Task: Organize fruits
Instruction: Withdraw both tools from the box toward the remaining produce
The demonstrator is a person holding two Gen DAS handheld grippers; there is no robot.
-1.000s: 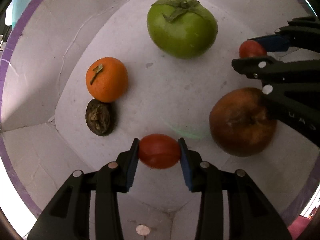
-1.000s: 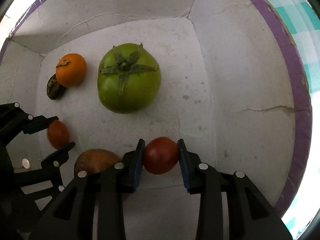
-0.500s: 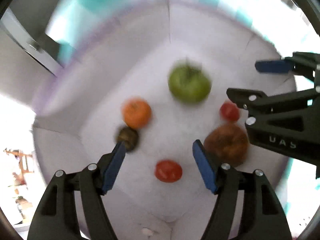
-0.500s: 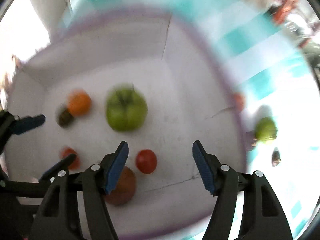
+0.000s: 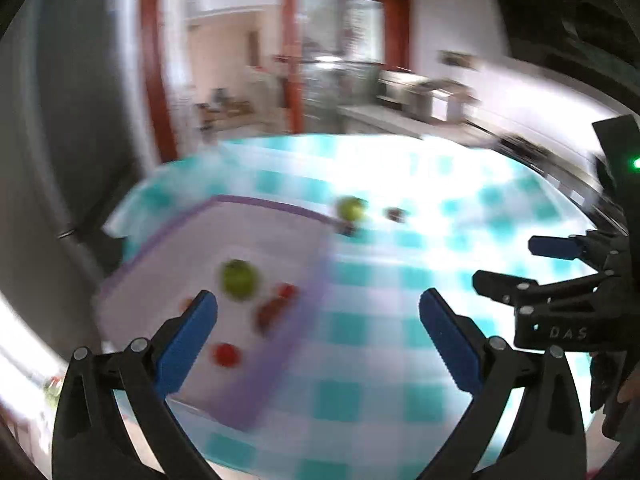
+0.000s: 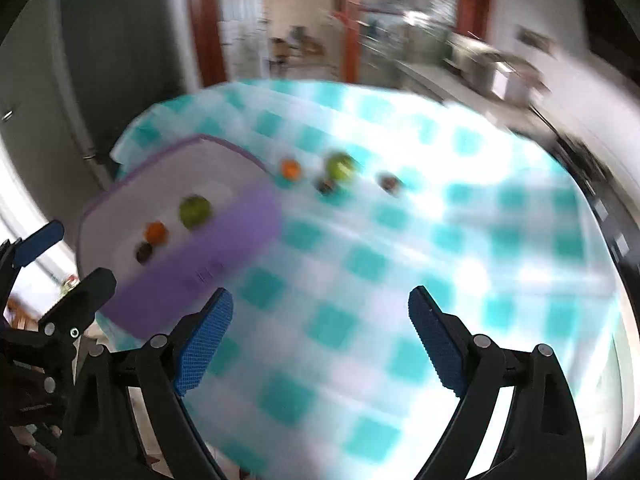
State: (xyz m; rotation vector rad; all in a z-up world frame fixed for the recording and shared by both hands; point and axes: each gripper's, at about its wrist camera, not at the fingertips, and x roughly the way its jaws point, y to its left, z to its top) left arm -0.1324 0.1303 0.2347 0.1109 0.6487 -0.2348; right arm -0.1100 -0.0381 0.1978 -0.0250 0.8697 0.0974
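Right, both grippers, left (image 5: 318, 316) & right (image 6: 320, 316), gaping wide, empty, above the tablecloth (image 6: 400, 280). Some fruits (image 6: 340, 166) lie outside the box (image 6: 208, 268); blurry rush could knock them rolling.

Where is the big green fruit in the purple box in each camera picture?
Left wrist view: the big green fruit sits left of centre, just above the left claw's left finger.
Right wrist view: it is in the left half, higher up.
Shared landmark: the purple box on the checked cloth.
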